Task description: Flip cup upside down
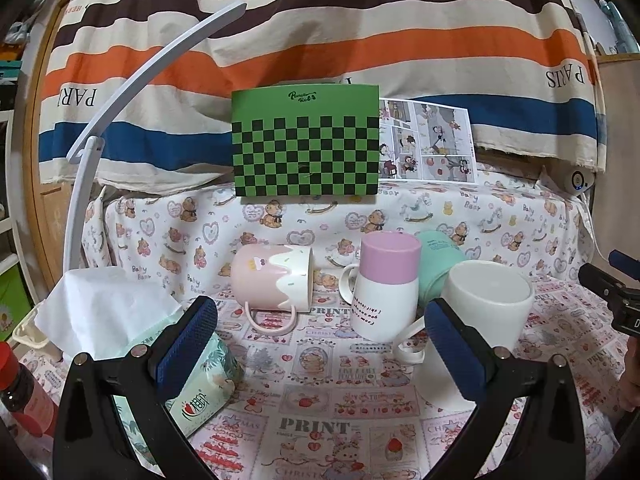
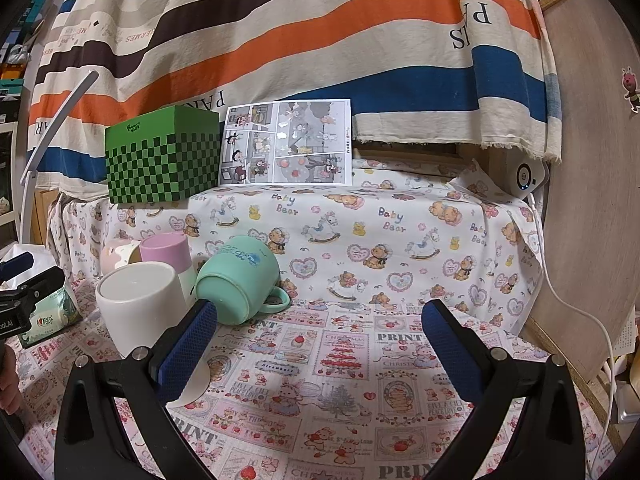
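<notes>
We judge the flip unfinished: both our left tool point(image 1: 320, 336) and right tool point(image 2: 320, 332) gape wide and hold nothing, while the pink cup point(image 1: 276, 280) lies on its side at twelve o'clock of the left tool, the white cup point(image 1: 486, 300) already inverted at two o'clock.

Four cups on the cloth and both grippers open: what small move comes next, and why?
Probably the left gripper eases forward-left to the pink cup. That cup lies on its side, handle toward the camera, while the white cup and the lilac-and-white cup already stand inverted. Both grippers hold nothing.
</notes>
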